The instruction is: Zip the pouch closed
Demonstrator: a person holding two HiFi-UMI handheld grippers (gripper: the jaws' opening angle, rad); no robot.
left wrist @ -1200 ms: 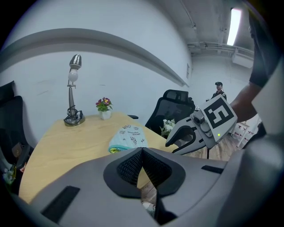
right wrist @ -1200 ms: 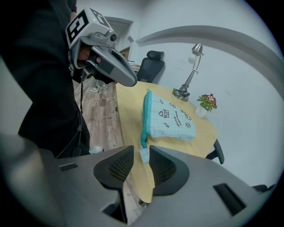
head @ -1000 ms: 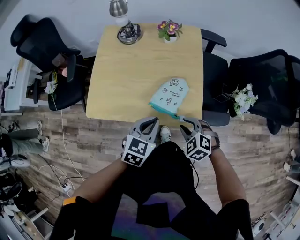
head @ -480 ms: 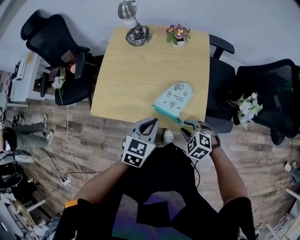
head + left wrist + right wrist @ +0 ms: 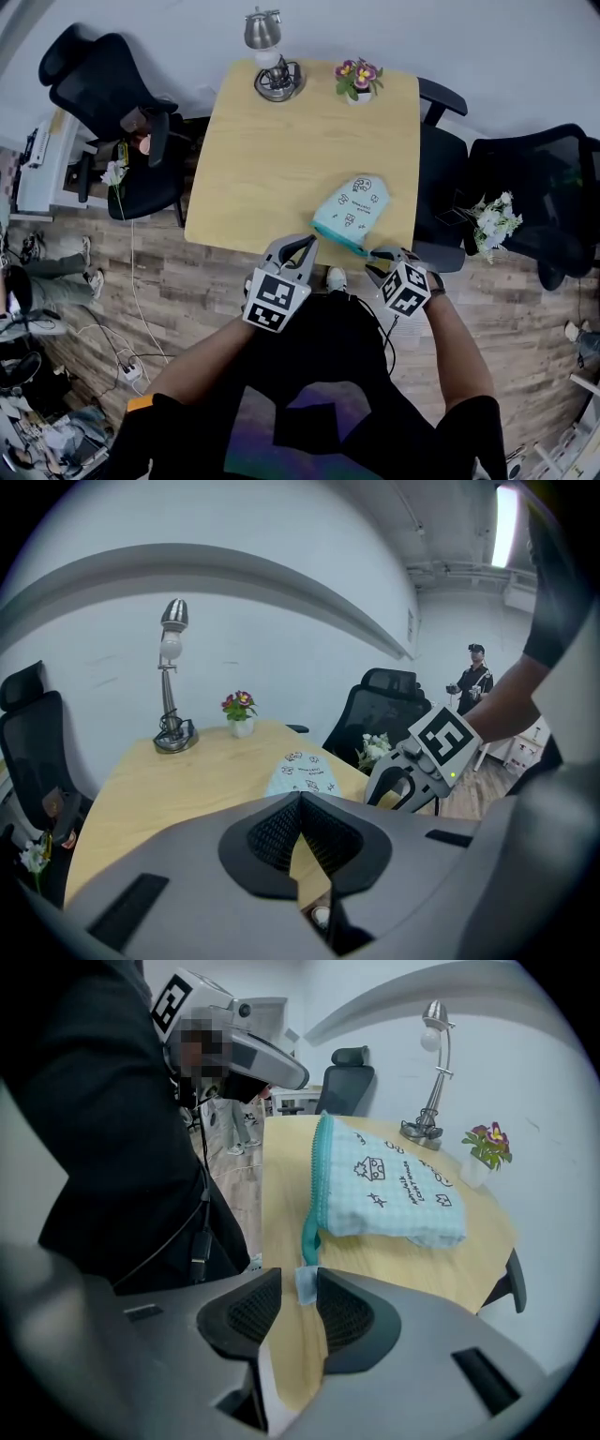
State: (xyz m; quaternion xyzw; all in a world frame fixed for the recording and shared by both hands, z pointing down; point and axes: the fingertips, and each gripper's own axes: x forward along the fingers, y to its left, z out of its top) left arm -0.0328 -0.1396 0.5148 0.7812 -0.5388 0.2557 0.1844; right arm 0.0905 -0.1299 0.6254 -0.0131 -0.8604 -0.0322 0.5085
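Right gripper point(image 5: 382, 255), lower centre-right of head view, was closed nearly all the way, pinching the pale pull tab point(image 5: 305, 1283) at the end of the teal zipper point(image 5: 317, 1185). Left gripper point(image 5: 300, 801), lower centre, had its tips together and nothing in them, just off the near table point(image 5: 272, 159) edge and not touching the pouch point(image 5: 352, 208). Pouch lay flat at the table's near right corner, zipper edge toward the person; couldn't tell how far the zipper was open. Risks: nothing was bracing the pouch, so a pull on the tab would likely drag the whole pouch off the near edge instead of running the slider. The tab is thin and barely inside the tips, so it could slip out. Counts: two grippers, one pouch, one tab, one table, then one lamp point(image 5: 274, 70) and one flowerpot point(image 5: 358, 80) at the far edge, three black chairs point(image 5: 94, 70) around, one bunch of white flowers point(image 5: 494, 217) at right.
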